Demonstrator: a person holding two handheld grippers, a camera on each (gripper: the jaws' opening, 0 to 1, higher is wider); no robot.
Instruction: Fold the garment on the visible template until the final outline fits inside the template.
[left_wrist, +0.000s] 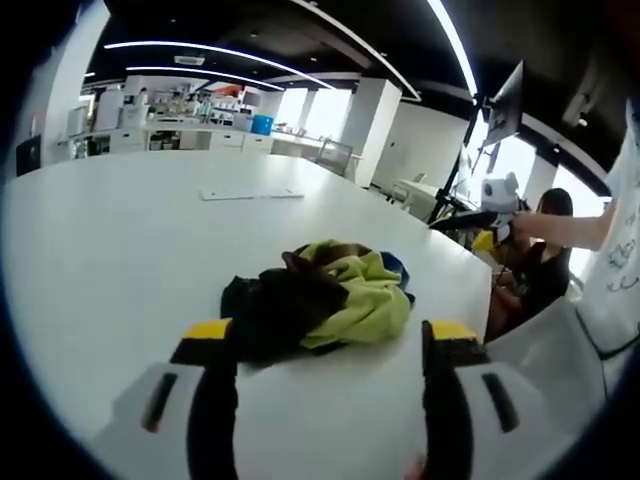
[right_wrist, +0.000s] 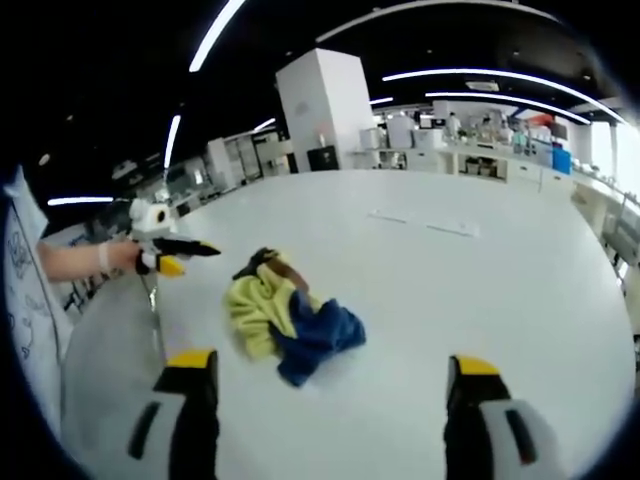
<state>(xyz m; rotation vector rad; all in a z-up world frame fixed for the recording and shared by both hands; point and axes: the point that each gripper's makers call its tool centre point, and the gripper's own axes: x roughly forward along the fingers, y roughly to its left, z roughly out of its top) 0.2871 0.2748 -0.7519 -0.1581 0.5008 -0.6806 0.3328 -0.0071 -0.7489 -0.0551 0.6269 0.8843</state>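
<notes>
A crumpled heap of garments (left_wrist: 325, 298) lies on the white table (left_wrist: 120, 250); black, yellow-green, brown and a little blue cloth are bunched together. My left gripper (left_wrist: 330, 332) is open, its yellow-tipped jaws wide apart just short of the heap, holding nothing. In the right gripper view the same heap (right_wrist: 288, 315) shows yellow-green and blue cloth. My right gripper (right_wrist: 330, 365) is open too, a short way before the heap and apart from it. Each gripper appears in the other's view, held in a hand: the right gripper (left_wrist: 497, 200) and the left gripper (right_wrist: 168, 252).
Thin pale strips (left_wrist: 250, 193) lie flat on the table beyond the heap, also seen as strips (right_wrist: 450, 230). A seated person in black (left_wrist: 545, 265) is past the table's right edge. Shelves and counters (left_wrist: 190, 125) stand far behind.
</notes>
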